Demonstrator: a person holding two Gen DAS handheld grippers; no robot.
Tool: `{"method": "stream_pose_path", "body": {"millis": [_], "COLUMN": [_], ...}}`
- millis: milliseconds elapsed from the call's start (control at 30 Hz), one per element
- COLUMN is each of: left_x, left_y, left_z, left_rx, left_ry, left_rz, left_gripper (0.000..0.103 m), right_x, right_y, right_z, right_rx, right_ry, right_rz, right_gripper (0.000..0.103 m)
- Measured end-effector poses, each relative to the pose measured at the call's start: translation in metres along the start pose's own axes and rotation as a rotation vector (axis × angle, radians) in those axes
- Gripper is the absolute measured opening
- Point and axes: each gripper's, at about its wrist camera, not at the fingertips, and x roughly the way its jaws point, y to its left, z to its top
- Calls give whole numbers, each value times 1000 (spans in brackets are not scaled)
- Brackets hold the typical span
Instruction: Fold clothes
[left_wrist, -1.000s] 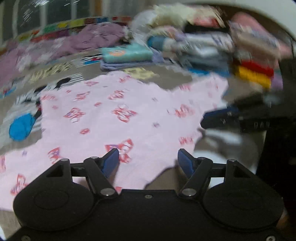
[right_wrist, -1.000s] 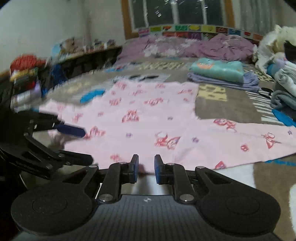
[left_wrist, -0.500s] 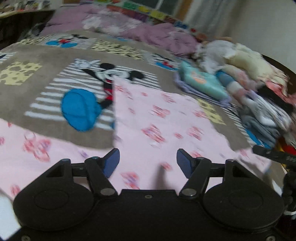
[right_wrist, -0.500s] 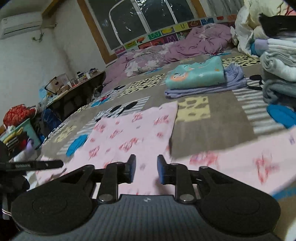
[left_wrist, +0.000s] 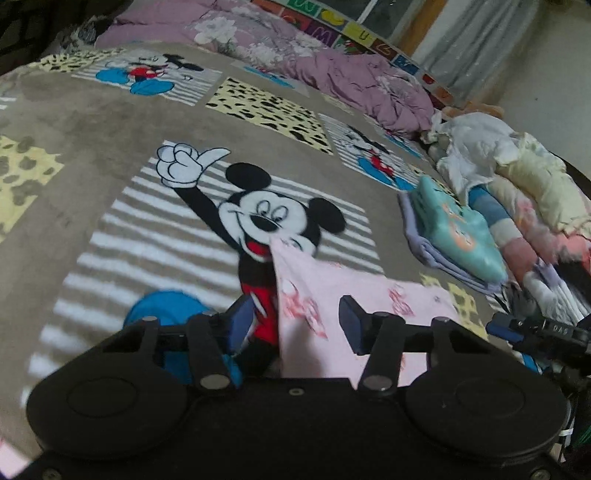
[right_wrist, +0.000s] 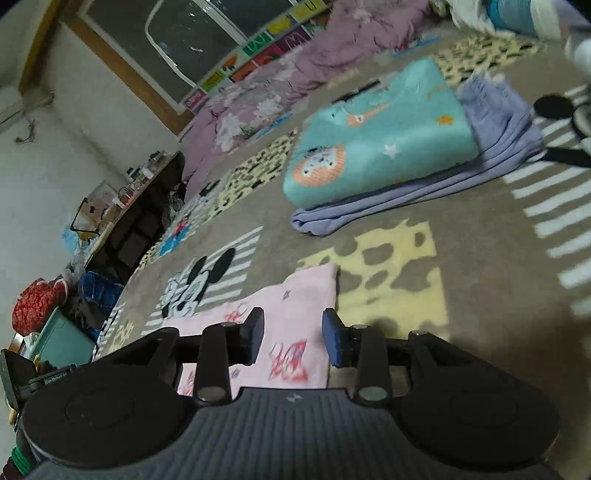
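1. The left tongs sit at the bottom centre of the left wrist view, low over the bed blanket. Their fingers are spread apart and grip nothing; the edge of the pink garment runs up between them.
2. The pink garment lies flat on the blanket, its far corner on the cartoon mouse print in the middle of the frame. I judge it is spread out so that its edges can be taken for a fold.
3. The right tongs are at the bottom centre of the right wrist view, also released, with the other far corner of the garment under the gap.
4. At the upper right of that view a folded teal garment rests on a folded purple one, probably a finished stack.
5. At the lower left edge stands a teal box; what it holds I cannot tell.
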Motion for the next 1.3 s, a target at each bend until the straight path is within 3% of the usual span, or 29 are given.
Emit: {"method": "stream_pose_path", "body": {"millis": [200, 367, 433, 467, 600, 667, 800, 867, 1033, 1300], "left_x": [31, 53, 58, 60, 55, 60, 73, 67, 42, -29], "left_y": [15, 23, 24, 24, 32, 39, 54, 57, 47, 6], "left_z": [18, 25, 24, 23, 21, 20, 14, 15, 15, -34], "left_rx": [-60, -100, -104, -101, -141, -159, -224, -241, -152, 21], "left_ry": [24, 50, 53, 49, -3, 6, 66, 54, -7, -78], "left_rz": [-40, -90, -104, -106, -176, -157, -129, -106, -12, 0], "left_gripper": [42, 34, 8, 1, 0, 1, 7, 7, 7, 7], "right_x": [46, 63, 67, 69, 53, 48, 64, 66, 45, -26], "right_y": [-16, -24, -22, -21, -14, -11, -12, -12, 6, 38], "right_z": [10, 16, 14, 14, 11, 10, 7, 7, 7, -38], "right_rx": [30, 66, 44, 34, -5, -39, -84, -89, -191, -298], "right_ry": [43, 49, 42, 46, -45, -75, -17, -7, -68, -94], "right_rz": [-33, -9, -4, 2, -7, -22, -105, -132, -229, -92], "right_gripper": [43, 43, 30, 5, 5, 5, 7, 8, 23, 23]}}
